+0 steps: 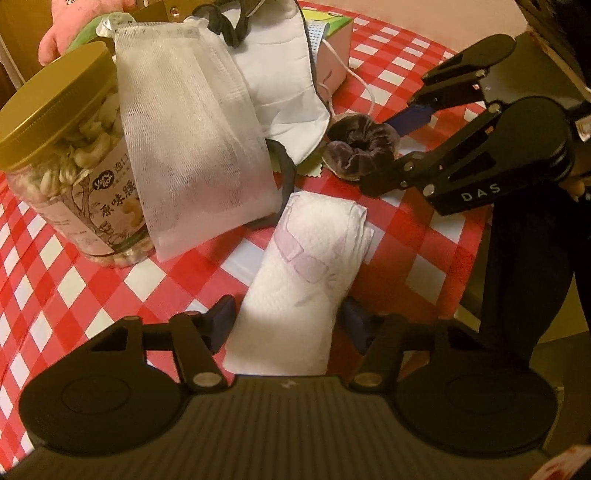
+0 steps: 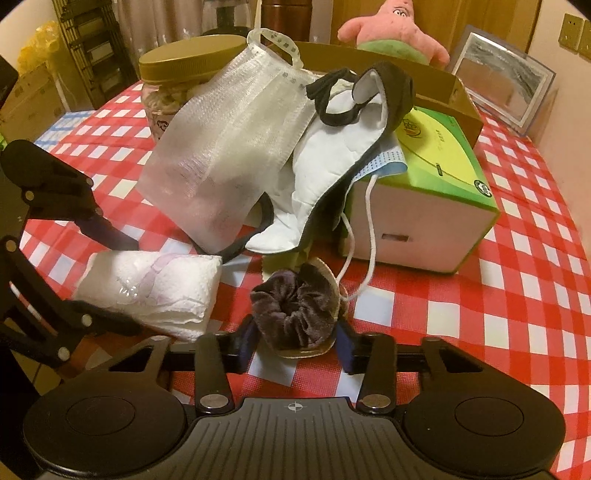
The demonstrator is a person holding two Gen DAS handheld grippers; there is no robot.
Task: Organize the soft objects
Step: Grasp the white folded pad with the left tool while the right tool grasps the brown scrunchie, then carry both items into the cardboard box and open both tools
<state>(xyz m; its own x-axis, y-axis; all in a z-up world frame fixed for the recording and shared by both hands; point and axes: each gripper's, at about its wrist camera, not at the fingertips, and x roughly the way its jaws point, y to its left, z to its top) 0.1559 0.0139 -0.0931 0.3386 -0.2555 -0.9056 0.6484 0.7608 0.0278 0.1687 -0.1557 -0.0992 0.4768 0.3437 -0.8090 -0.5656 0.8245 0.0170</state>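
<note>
- Tablecloth (image 2: pixel 480 295), red-white check: we see open room to the right of the tissue box (image 2: pixel 424 206) in the right wrist view; the table edge shows at far right in the left wrist view, dark floor past it.
- Clutter at the back: nut jar (image 1: pixel 62 147), mesh pouch (image 1: pixel 192 147) leaning on it, white padded mask (image 2: pixel 325 173) draped toward the box.
- Only the right wrist view gives us the cardboard box (image 2: pixel 454 96), pink plush (image 2: pixel 395 26) and framed picture (image 2: pixel 502 81).
- Only the left wrist view gives us the jar label.
- Left gripper (image 1: pixel 288 321): jaws partway in, straddling the folded tissue pack (image 1: pixel 306 269); near pad looks close to it, far pad shows a gap. We can't confirm a squeeze.
- Right gripper (image 2: pixel 295 339): jaws narrow, both blue pads against the dark velvet scrunchie (image 2: pixel 295 306), which sits on the cloth in front of the tissue box.
- Tissue pack lies just left of the scrunchie, apart.
</note>
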